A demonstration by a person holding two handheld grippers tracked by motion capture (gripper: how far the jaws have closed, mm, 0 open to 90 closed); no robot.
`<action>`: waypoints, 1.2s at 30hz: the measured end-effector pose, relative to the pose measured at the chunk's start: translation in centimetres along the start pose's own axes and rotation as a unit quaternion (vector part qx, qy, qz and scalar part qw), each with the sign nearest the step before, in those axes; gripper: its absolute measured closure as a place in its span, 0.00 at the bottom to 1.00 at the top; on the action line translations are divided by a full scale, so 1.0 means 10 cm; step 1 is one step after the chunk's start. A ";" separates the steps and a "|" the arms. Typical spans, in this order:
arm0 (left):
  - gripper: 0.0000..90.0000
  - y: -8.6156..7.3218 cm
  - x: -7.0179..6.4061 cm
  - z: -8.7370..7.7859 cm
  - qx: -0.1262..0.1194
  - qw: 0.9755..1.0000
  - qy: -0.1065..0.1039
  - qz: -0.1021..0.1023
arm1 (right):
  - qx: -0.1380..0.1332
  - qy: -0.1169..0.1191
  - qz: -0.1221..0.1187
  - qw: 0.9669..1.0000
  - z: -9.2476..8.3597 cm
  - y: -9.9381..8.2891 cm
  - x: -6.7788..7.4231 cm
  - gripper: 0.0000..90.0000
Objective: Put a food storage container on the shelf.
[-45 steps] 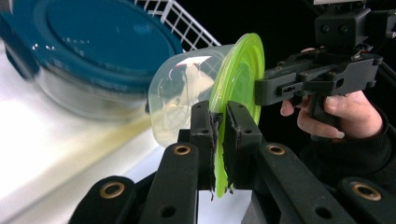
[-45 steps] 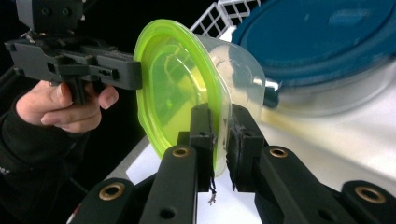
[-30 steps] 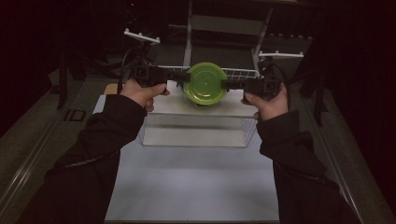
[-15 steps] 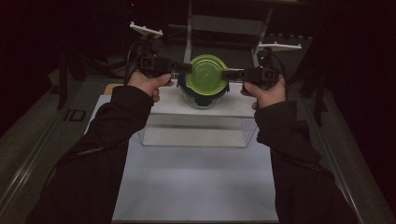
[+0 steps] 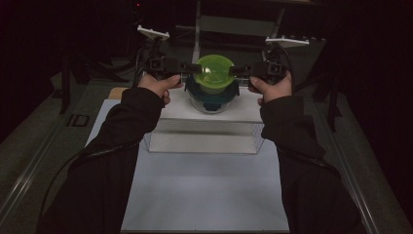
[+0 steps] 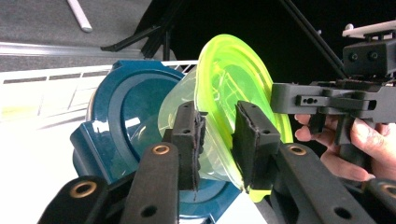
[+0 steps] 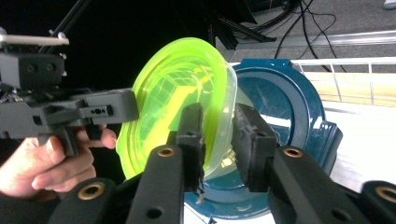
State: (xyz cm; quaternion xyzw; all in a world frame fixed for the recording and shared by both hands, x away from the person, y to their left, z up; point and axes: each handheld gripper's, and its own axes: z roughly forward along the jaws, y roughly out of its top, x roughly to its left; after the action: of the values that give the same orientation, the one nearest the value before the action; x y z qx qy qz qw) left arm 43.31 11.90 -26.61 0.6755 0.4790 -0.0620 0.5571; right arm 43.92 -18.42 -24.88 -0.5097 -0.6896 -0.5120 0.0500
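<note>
Dark room, white table [image 5: 204, 195] — both grippers' jaws just opening, apart around green container [image 5: 213, 70] rim.

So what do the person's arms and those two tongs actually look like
Both arms wear dark long sleeves. Each hand grips a black handheld tool: the left tongs and right tongs each have two black jaws with brass-coloured rivets and rough dark foam pads. A pale plate sits atop each tool, and a black cable trails beside the left sleeve.

Left gripper [image 6: 217, 140] straddles the green lid's [image 6: 233, 79] rim above the blue lid [image 6: 121, 121].
</note>
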 end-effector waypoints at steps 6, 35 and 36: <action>0.65 0.00 -0.01 0.06 -0.005 1.000 0.013 0.013 | -0.002 -0.017 0.012 1.000 0.03 0.04 -0.05 0.72; 0.04 -0.39 -0.30 -0.35 -0.083 0.985 -0.003 0.153 | -0.021 0.011 -0.097 0.995 -0.19 -0.26 0.10 0.20; 0.04 -0.39 -0.30 -0.35 -0.083 0.985 -0.003 0.153 | -0.021 0.011 -0.097 0.995 -0.19 -0.26 0.10 0.20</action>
State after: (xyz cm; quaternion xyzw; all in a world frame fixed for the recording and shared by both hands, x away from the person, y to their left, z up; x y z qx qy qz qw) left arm 37.37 12.75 -26.16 0.6921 0.3721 0.0617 0.6154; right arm 40.64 -19.04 -25.06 -0.4352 -0.7244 -0.5347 -0.0032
